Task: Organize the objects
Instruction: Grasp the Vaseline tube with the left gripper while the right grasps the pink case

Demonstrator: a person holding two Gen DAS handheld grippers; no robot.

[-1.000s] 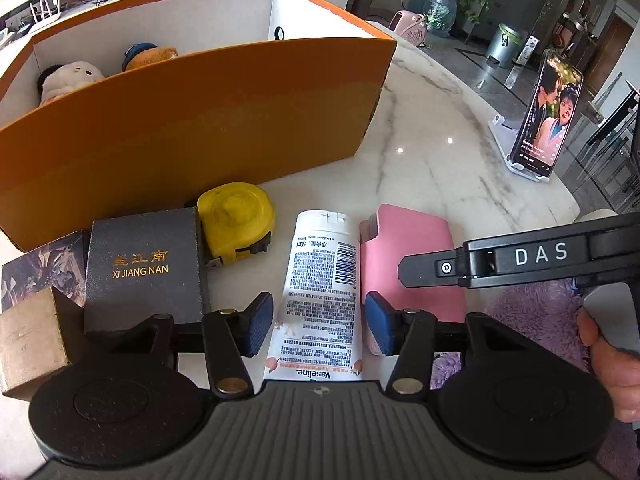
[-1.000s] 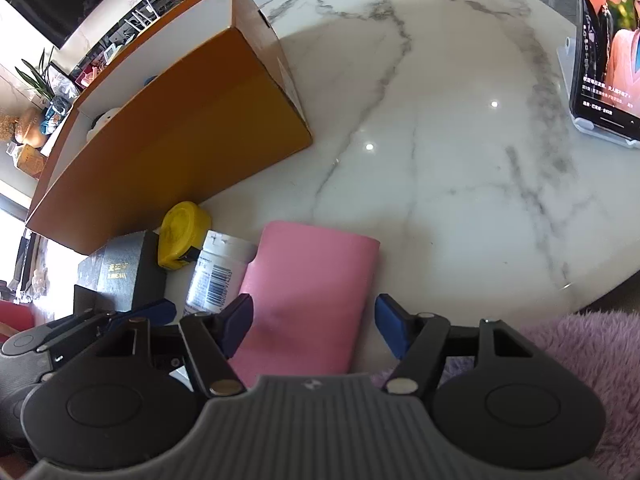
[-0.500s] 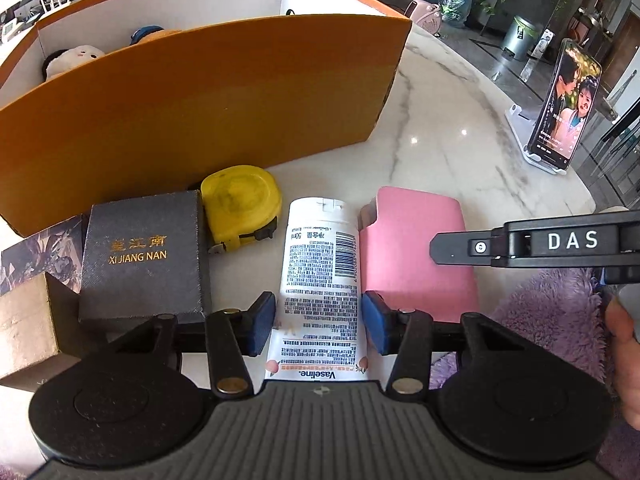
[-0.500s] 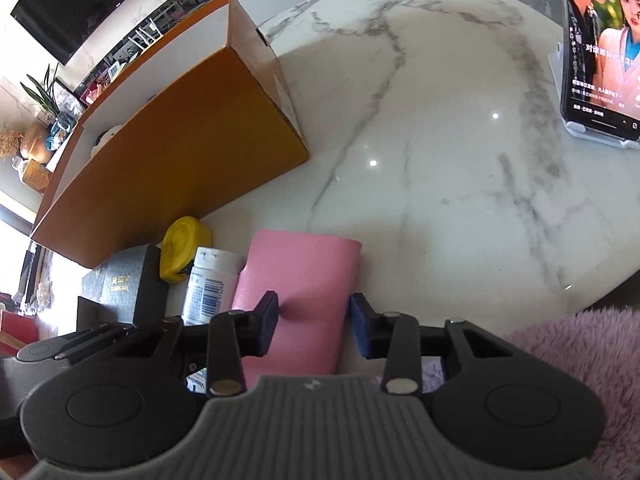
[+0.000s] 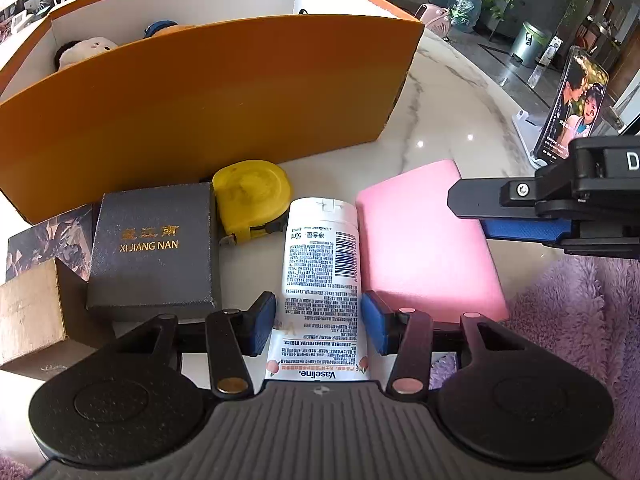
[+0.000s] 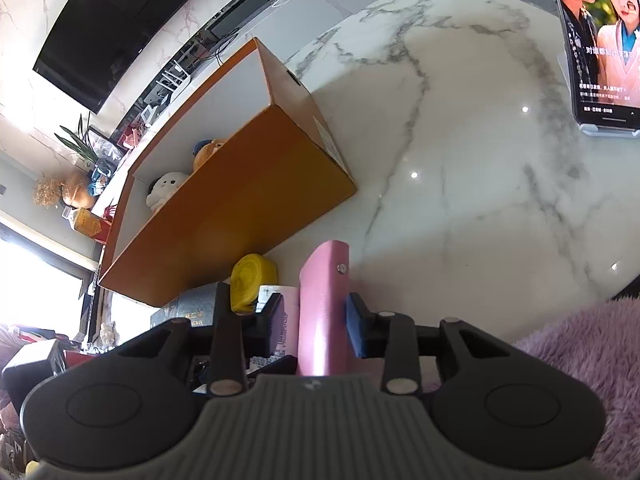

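Note:
A white Vaseline tube (image 5: 320, 256) lies flat on the marble table (image 5: 452, 92), and my left gripper (image 5: 319, 326) is shut on its lower half, a blue pad against each side. To its right a pink case (image 5: 424, 240) is tipped up, its right edge raised. In the right wrist view the pink case (image 6: 322, 312) stands on edge between the pads of my right gripper (image 6: 316, 322). Those jaws are opening slightly while the right pad still lies on the case. One right finger (image 5: 492, 200) reaches over the case.
An open orange box (image 5: 200, 112) holding plush toys (image 5: 86, 48) stands behind. In front of it sit a yellow tape measure (image 5: 252, 196), a dark gift box (image 5: 154, 248) and a cardboard box (image 5: 30, 312). A phone (image 5: 572, 108) on a stand plays at right. Purple fluffy fabric (image 5: 580, 320) lies near.
My right jaws narrowed from straddling the flat pink case, and the case has tipped up onto its edge between the pads. The left gripper narrowed onto the tube and stayed put.

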